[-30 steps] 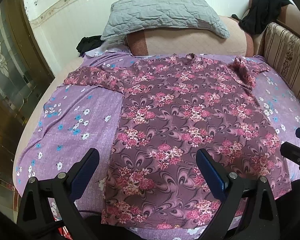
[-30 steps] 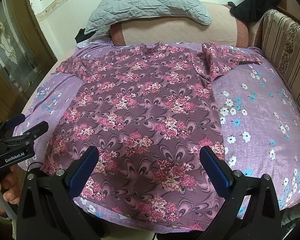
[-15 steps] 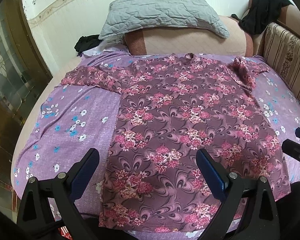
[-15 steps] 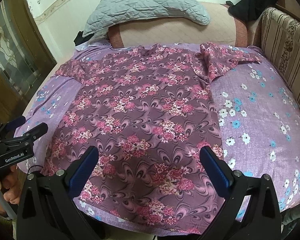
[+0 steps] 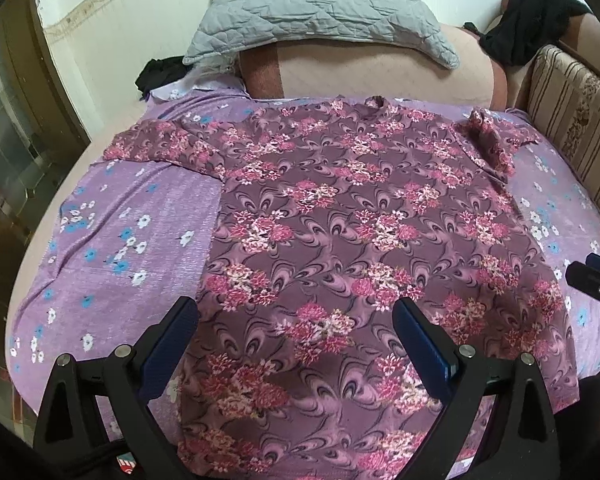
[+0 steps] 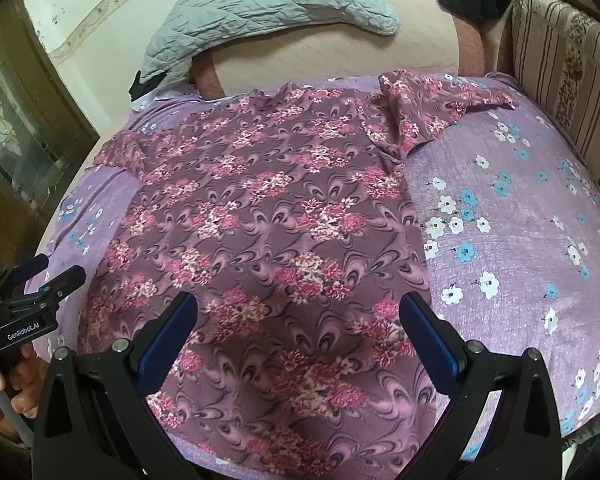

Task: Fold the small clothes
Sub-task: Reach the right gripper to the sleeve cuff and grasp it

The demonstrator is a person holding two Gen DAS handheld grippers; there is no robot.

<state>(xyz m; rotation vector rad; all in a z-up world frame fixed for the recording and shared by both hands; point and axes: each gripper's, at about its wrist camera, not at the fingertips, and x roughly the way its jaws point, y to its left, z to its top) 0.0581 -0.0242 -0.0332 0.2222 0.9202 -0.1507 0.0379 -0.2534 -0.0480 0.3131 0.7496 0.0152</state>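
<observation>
Left wrist view: one floral top lies spread flat on one purple flowered sheet, filling the middle of the frame from 12 o'clock down to 6 o'clock. It has two sleeves: the one at 10 o'clock lies stretched out flat, the one at 2 o'clock is crumpled back onto itself. The left gripper hangs over the lower hem at 6 o'clock, its two blue-padded fingers spread wide with nothing between them but the cloth below. At 3 o'clock the tips of the right gripper poke in from the edge, beside the top's side seam; from here I cannot tell how its jaws stand. One grey quilted pillow rests on the tan bolster at 12 o'clock. Two dark garments show: one at 1 o'clock, one at 10 o'clock.

Right wrist view: the same top sits left of centre, crumpled sleeve at 1 o'clock. The right gripper is held over the hem at 6 o'clock, two fingers wide apart, empty. At 9 o'clock the left gripper shows two parted tips over the sheet's edge, with one hand on its handle at 8 o'clock. One pillow at 12 o'clock.
</observation>
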